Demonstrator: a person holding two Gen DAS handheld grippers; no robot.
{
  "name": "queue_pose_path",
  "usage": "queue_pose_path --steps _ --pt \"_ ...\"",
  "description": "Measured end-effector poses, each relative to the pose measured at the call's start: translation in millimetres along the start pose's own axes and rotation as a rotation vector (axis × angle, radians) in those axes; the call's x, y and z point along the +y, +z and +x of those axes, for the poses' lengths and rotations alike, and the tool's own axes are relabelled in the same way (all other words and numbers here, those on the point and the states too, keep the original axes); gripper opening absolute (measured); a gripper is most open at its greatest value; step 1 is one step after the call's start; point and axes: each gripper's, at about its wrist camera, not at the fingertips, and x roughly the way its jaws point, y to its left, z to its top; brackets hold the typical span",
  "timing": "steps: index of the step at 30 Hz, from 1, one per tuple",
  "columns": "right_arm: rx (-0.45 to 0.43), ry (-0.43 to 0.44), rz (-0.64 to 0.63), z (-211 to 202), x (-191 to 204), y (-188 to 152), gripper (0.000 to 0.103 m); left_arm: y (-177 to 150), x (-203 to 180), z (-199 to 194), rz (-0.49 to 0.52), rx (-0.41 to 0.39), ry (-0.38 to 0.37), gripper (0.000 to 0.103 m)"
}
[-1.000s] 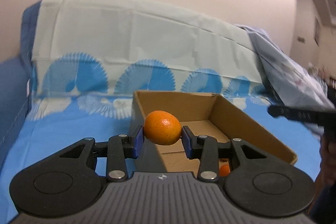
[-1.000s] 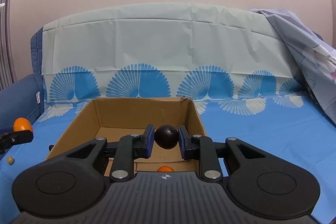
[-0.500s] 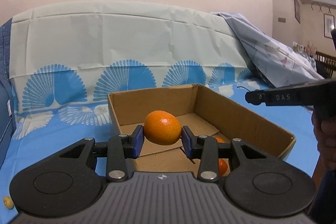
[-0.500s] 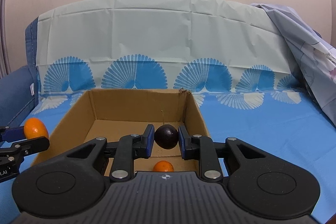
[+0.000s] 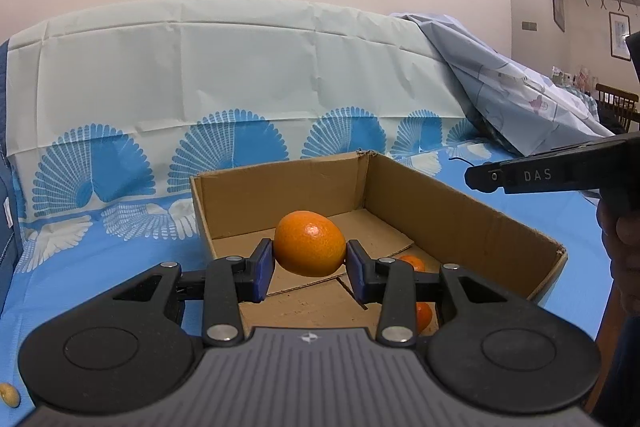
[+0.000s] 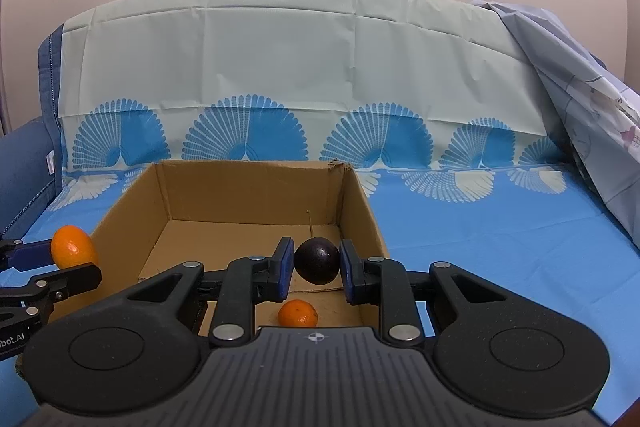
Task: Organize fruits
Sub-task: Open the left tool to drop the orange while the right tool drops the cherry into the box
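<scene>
Over the blue cloth [image 5: 100, 267], left tool [image 5: 310, 269], gripping orange [image 5: 309, 249], neared box [image 5: 460, 219]; right tool [image 6: 316, 267] clamps dark fruit [image 6: 317, 260], perhaps plum.

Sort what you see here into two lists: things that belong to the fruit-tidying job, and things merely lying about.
Belongs to the job:
- orange in left claw
- dark fruit in right claw
- cardboard box
- small oranges in box

Lying about:
- blue fan-print sheet
- crumpled cloth
- small yellowish ball
</scene>
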Motion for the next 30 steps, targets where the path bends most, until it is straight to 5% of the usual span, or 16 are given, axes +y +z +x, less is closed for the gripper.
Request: queue_pose_path --steps 30 --pt "0.004 0.010 -0.022 2.8 7.6 -2.5 0.026 1.9 -3.2 -2.0 -0.014 -0.002 0.000 0.043"
